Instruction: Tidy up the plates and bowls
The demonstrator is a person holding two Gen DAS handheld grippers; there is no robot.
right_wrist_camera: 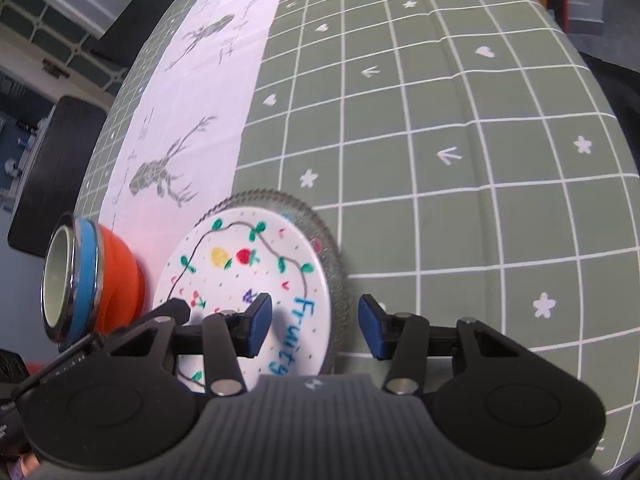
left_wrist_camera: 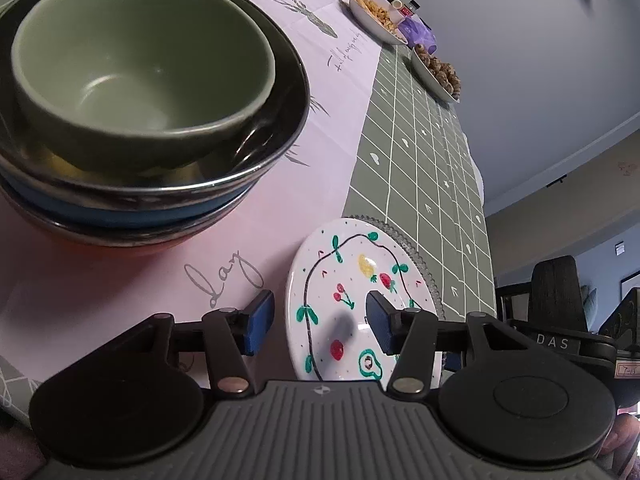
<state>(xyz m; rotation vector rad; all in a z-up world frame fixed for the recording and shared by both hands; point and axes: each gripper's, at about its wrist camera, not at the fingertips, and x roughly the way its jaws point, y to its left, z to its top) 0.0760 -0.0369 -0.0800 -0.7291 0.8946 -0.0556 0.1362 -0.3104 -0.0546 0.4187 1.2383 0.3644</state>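
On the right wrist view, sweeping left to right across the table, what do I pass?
Stack of bowls → fruit-painted plate → rim of the glass plate under it → bare green checked tablecloth.

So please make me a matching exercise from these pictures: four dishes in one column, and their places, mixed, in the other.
1. green ceramic bowl
2. orange bowl
3. white fruit-painted plate
4. ridged glass plate

a. bottom of the bowl stack
b. under the painted plate
c. top of the bowl stack
d. on the glass plate

Pairs: 1-c, 2-a, 3-d, 4-b
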